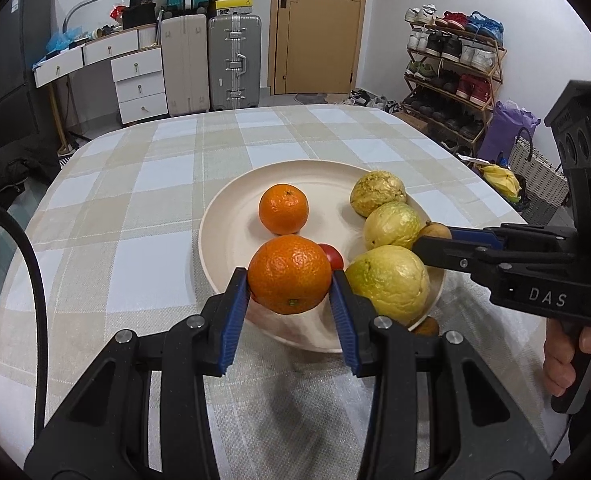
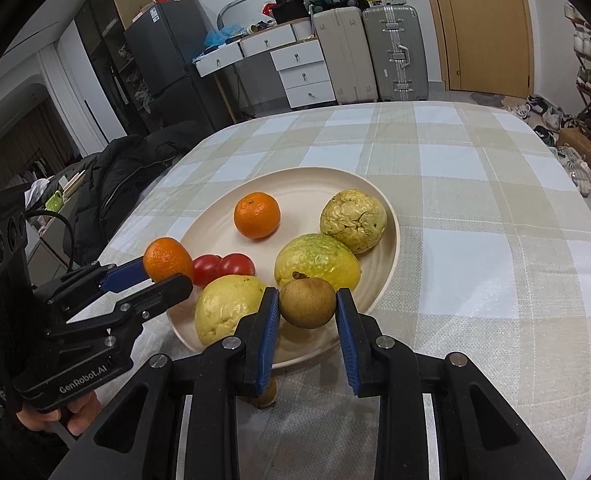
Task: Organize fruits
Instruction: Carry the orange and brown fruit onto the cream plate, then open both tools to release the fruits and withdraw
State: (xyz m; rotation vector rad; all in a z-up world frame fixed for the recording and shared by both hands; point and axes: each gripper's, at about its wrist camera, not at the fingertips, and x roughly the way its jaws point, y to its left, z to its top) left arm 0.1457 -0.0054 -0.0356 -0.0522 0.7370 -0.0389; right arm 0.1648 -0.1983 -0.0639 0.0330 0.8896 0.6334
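Left gripper [image 1: 290, 286] clamps an orange [image 1: 289, 274]; right gripper [image 2: 307, 306] clamps a brown fruit [image 2: 307, 303].

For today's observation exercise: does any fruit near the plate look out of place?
Yes. One small brown fruit lies on the tablecloth just off the plate, half hidden under the right gripper's finger, while the others sit on the plate.

I am working in a lived-in home, a room that doubles as dining space and storage. A table under a beige-and-white checked cloth [image 1: 143, 184] faces a tan wooden door [image 1: 315, 28], hard-shell grey suitcases [image 1: 234, 62], a white drawer desk [image 2: 295, 68], a bamboo rack crowded with shoes [image 1: 451, 68] and a dark grey fridge [image 2: 163, 60].
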